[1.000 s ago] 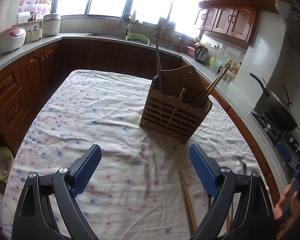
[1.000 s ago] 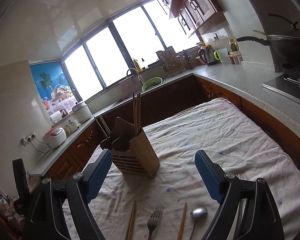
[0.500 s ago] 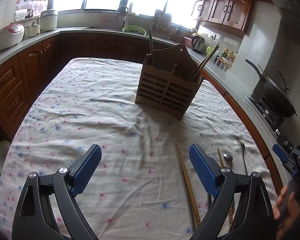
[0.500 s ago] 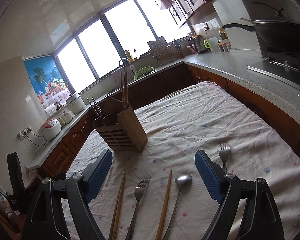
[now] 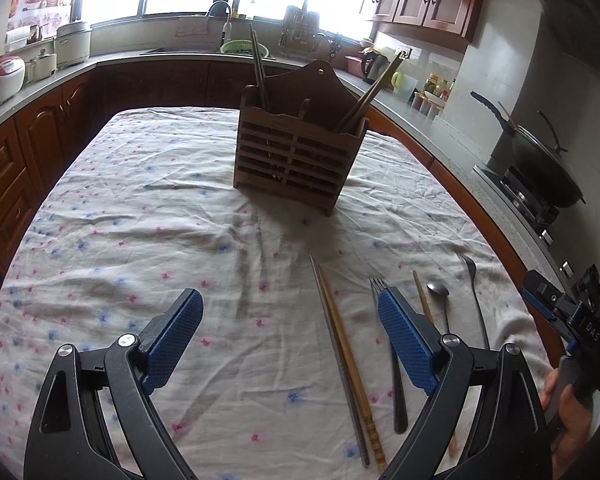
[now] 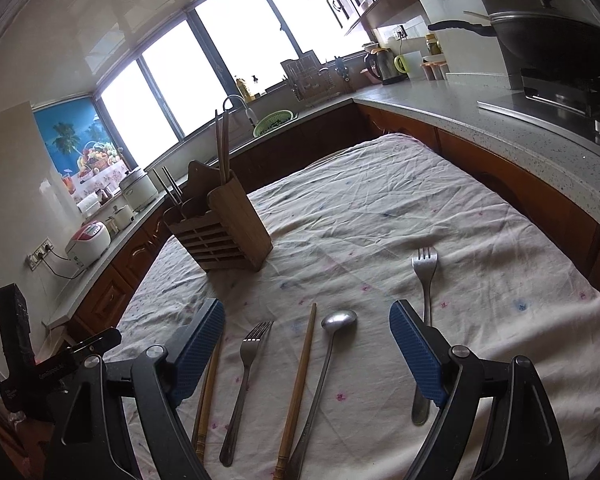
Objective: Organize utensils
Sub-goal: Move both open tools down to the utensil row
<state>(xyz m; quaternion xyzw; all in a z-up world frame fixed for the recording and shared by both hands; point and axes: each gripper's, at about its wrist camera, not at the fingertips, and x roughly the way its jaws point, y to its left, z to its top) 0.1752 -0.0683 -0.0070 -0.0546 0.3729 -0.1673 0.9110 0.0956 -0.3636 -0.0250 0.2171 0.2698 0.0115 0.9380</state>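
Note:
A slatted wooden utensil holder (image 5: pixel 300 152) (image 6: pixel 224 228) stands mid-table with chopsticks upright in its end slots. Nearer to me a row of utensils lies on the cloth: a pair of chopsticks (image 5: pixel 344 356) (image 6: pixel 206 400), a fork (image 6: pixel 246 368), a single chopstick (image 6: pixel 300 376), a spoon (image 6: pixel 336 320) and a second fork (image 6: pixel 425 264) (image 5: pixel 474 280). My left gripper (image 5: pixel 288 312) hangs open over bare cloth just left of the chopstick pair. Above the single chopstick and spoon my right gripper (image 6: pixel 306 320) stands open. Neither holds anything.
A wrinkled flowered tablecloth (image 5: pixel 140 216) covers the table. Brown cabinets and a grey counter (image 6: pixel 500 120) wrap around it, with a wok (image 6: pixel 548 36) on the stove at right, a kettle (image 6: pixel 384 66), a sink basket (image 6: pixel 272 120) and rice cookers (image 5: pixel 4 76).
Both views have tipped down and sunk toward the table. The holder has slid up the pictures, and the row of utensils on the cloth has come fully into view. Jaws unchanged.

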